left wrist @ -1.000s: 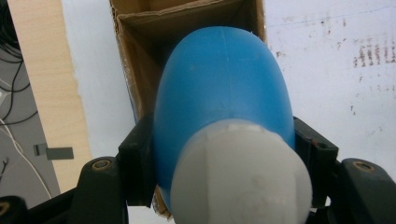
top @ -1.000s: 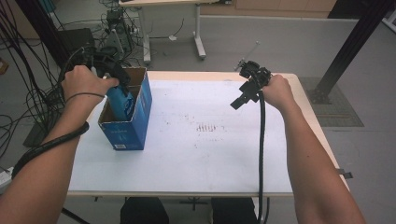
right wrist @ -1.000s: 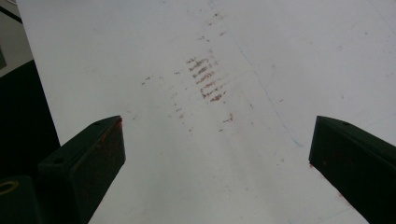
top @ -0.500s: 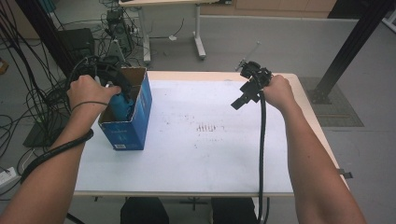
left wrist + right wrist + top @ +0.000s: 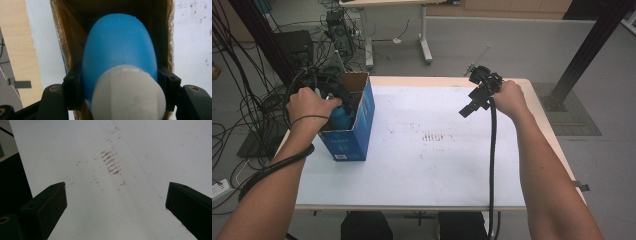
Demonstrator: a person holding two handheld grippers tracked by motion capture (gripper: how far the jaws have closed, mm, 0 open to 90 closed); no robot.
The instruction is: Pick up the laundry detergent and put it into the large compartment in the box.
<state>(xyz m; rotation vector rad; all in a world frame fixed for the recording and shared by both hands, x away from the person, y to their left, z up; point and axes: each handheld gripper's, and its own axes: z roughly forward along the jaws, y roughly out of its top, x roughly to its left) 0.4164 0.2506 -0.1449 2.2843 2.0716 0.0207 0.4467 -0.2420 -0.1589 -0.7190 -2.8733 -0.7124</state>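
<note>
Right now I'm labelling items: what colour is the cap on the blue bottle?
White; the cap shows best in the left gripper view.

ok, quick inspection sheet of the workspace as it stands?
Surface: white table top, reddish scuff marks mid-table.
Job's things: blue plastic bottle with white cap going into the open blue cardboard box at the table's left edge.
Clutter: nothing seen.
Grippers: left tongs shut on the bottle's shoulder; right tongs open, above bare table.
Cables: black cable trails along the right forearm; cable tangle on the floor at left.
Surroundings: grey floor, second desk behind.
</note>
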